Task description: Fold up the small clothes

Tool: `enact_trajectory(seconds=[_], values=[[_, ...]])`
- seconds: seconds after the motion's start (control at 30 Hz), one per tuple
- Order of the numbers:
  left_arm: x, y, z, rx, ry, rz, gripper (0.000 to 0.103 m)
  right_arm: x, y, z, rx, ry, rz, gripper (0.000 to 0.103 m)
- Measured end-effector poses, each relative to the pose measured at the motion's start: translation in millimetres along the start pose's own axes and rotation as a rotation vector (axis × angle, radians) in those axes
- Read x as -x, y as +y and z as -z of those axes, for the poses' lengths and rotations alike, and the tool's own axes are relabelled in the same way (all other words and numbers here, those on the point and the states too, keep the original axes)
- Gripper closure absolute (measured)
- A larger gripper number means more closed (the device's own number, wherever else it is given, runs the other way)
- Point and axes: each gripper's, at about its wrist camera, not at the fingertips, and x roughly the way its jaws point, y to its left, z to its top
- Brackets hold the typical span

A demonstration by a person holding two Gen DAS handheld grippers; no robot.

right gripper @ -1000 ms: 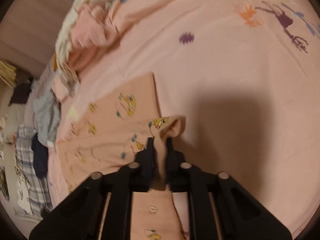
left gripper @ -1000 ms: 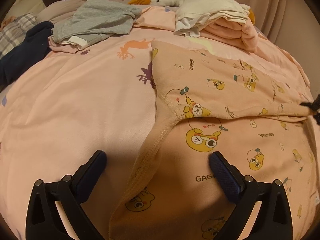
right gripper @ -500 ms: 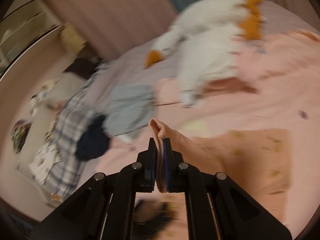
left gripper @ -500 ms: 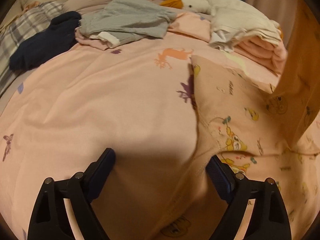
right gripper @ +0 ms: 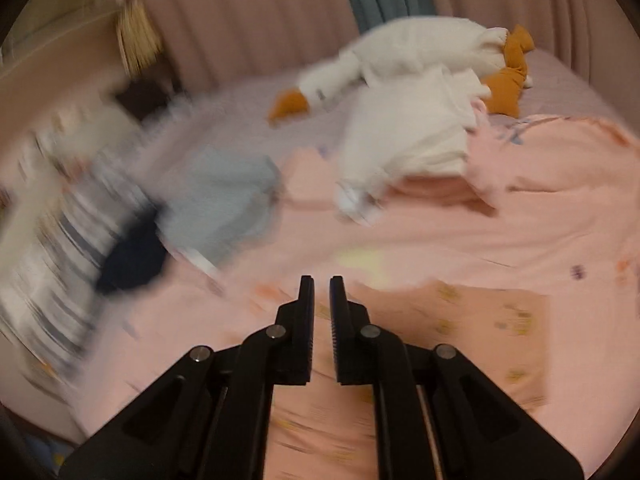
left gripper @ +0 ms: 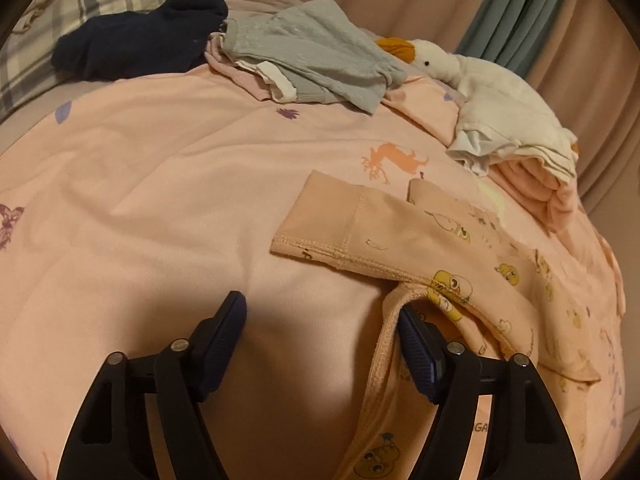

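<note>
**Bedroom in warm, dim light**

A bed with a pink printed sheet fills the room. Behind it hang pinkish curtains with a teal strip between them. A plaid pillow lies at the bed's far left.

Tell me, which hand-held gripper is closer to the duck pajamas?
Left. The left hand-held gripper is closing around the duck pajamas edge. The right hand-held gripper, opening, hovers empty above them.

**Lettering on the pyjama fabric**

Only one scrap of print can be read: the letters "GA", cut off behind the left gripper's right arm, on the peach duck-print garment. Other small marks on it are too small to read.
</note>
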Motion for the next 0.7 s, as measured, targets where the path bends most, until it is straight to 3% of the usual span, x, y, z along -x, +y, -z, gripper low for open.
enact_trajectory(seconds=[0.07, 0.1, 0.2, 0.27, 0.3, 0.37, 0.47, 0.53, 0.6, 0.63, 0.67, 0.7], values=[[3, 8, 2, 0.033, -0.009, 0.052, 0.026, -23, 10, 14, 0.104, 0.086, 0.075, 0.060], [5, 12, 3, 0.051, -0.012, 0.076, 0.026, -33, 17, 20, 0.146, 0.127, 0.091, 0.056], [11, 27, 6, 0.114, -0.032, 0.170, 0.026, -66, 52, 33, 0.202, 0.238, -0.037, 0.055], [14, 39, 8, 0.173, -0.053, 0.236, 0.026, -94, 77, 36, 0.194, 0.320, -0.119, 0.039], [14, 42, 8, 0.191, -0.056, 0.258, 0.026, -107, 87, 37, 0.191, 0.357, -0.139, 0.037], [14, 43, 7, 0.196, -0.055, 0.266, 0.026, -132, 112, 44, 0.196, 0.412, -0.147, 0.037], [13, 32, 6, 0.147, -0.041, 0.219, 0.026, -163, 156, 62, 0.305, 0.456, -0.122, 0.037], [11, 34, 6, 0.165, -0.036, 0.200, 0.035, -183, 170, 69, 0.333, 0.491, -0.086, 0.042], [12, 40, 7, 0.196, -0.042, 0.223, 0.038, -202, 171, 71, 0.315, 0.543, -0.060, 0.060], [12, 41, 7, 0.193, -0.042, 0.226, 0.039, -207, 168, 72, 0.303, 0.555, -0.036, 0.079], [13, 41, 7, 0.190, -0.045, 0.227, 0.038, -211, 162, 71, 0.278, 0.554, -0.021, 0.088], [13, 39, 7, 0.187, -0.047, 0.227, 0.038, -214, 156, 69, 0.251, 0.557, -0.041, 0.090]])
